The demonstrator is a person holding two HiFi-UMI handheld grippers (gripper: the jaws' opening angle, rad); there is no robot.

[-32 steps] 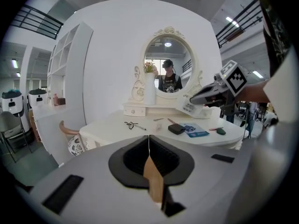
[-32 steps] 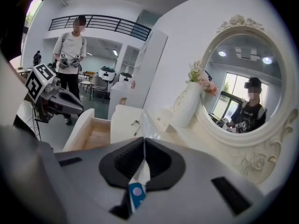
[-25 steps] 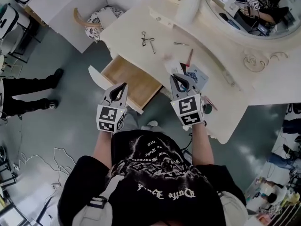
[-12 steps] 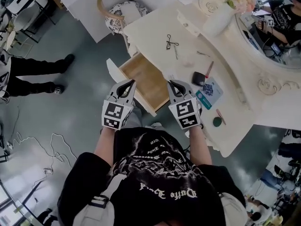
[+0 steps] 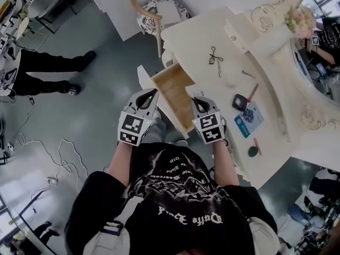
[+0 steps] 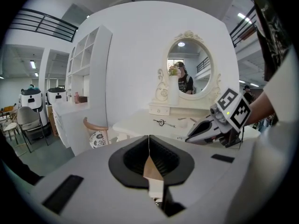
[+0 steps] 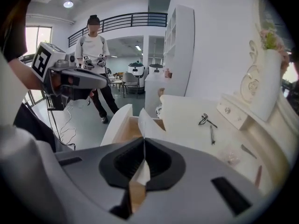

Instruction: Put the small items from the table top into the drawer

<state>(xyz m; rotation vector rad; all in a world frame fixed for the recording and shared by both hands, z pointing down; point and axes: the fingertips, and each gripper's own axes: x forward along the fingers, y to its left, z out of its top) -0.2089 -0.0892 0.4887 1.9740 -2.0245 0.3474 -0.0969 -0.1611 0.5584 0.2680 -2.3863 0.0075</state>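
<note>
Bench (image 5: 196, 36) scissors (image 5: 214, 54) unpicked, drawer (image 5: 172, 86) open — left hand-held gripper (image 5: 151, 93) and right hand-held gripper (image 5: 195, 101) (both closed, empty) must reach out, then open.

The mirror (image 5: 323, 62) is cut by the head view's edge; the dark round item (image 5: 253, 151) is unidentifiable.

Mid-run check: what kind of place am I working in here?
Probably a large lab or test hall with a staged bedroom corner. An ornate cream dressing table with an oval mirror stands on a bare grey floor with loose cables, and white robots wait in the background.
</note>
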